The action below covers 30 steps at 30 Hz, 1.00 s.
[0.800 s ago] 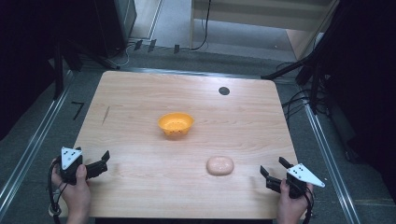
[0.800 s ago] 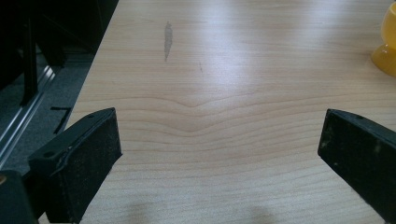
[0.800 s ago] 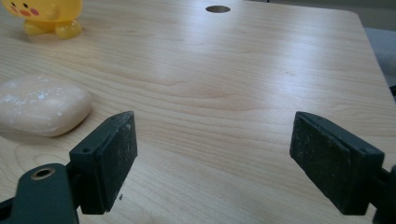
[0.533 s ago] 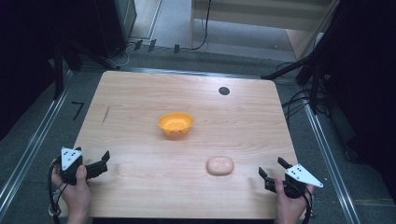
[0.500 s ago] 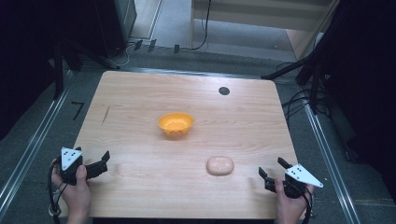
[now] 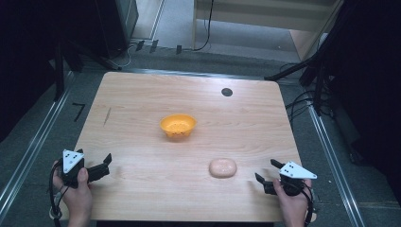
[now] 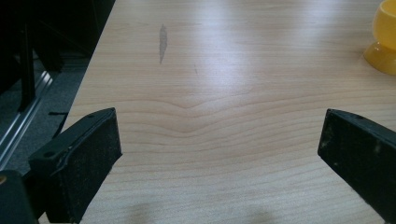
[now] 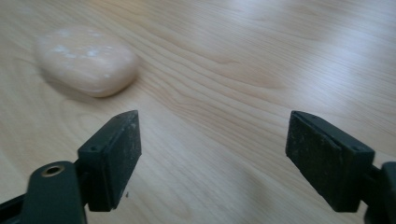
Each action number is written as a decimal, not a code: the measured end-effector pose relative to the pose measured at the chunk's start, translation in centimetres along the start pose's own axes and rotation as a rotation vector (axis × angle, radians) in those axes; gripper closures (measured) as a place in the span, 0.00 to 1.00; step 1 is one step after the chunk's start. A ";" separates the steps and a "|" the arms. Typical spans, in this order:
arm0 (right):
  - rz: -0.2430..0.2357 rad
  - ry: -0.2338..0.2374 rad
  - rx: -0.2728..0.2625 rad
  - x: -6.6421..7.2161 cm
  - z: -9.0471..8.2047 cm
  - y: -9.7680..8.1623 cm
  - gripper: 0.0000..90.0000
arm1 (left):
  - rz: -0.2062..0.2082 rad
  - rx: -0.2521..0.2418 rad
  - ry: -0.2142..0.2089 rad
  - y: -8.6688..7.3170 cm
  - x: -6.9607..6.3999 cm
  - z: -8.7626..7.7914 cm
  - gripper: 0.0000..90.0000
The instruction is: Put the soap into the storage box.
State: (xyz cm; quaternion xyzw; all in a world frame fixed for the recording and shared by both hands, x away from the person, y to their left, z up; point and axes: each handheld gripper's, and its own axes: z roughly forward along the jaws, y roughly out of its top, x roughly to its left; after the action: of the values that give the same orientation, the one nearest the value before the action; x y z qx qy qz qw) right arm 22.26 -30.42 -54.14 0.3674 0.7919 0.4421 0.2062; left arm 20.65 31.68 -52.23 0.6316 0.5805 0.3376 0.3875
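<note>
On a wooden tabletop (image 6: 142, 118), a pale bun (image 6: 222, 167) lies flat with its long axis running across the table, just to the left of the right claw (image 6: 265, 173), whose jaws stand wide apart and empty. From that claw's own camera the bun (image 8: 86, 59) sits ahead and off to the left. The left claw (image 6: 105, 163), also spread wide with nothing between its jaws, rests well apart at the opposite near corner, leaving the right hand (image 6: 293, 203) clearly nearer. An orange bowl (image 6: 178, 126) stands beyond, near the middle.

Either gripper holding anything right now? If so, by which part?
Nothing held. Left gripper and right gripper are both open over bare table; the pale bun lies apart from the right jaws.
</note>
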 end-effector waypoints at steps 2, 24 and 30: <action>-0.054 0.018 0.024 0.2 0.2 0.4 0.19 | -0.002 0.004 -0.001 0.0 0.0 0.1 0.00; -0.342 0.290 0.172 0.6 1.7 5.2 0.21 | 0.024 -0.010 -0.002 0.0 -0.2 0.0 0.00; -0.374 0.348 0.224 0.8 2.4 5.9 0.23 | 0.026 -0.014 -0.003 0.0 -0.3 0.0 0.00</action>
State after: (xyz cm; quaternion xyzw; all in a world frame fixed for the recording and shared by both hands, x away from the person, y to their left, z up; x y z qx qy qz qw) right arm 25.71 -26.50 -50.43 0.1540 0.9133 0.3627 0.1033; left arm 20.57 31.43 -52.24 0.6368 0.5693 0.3457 0.3883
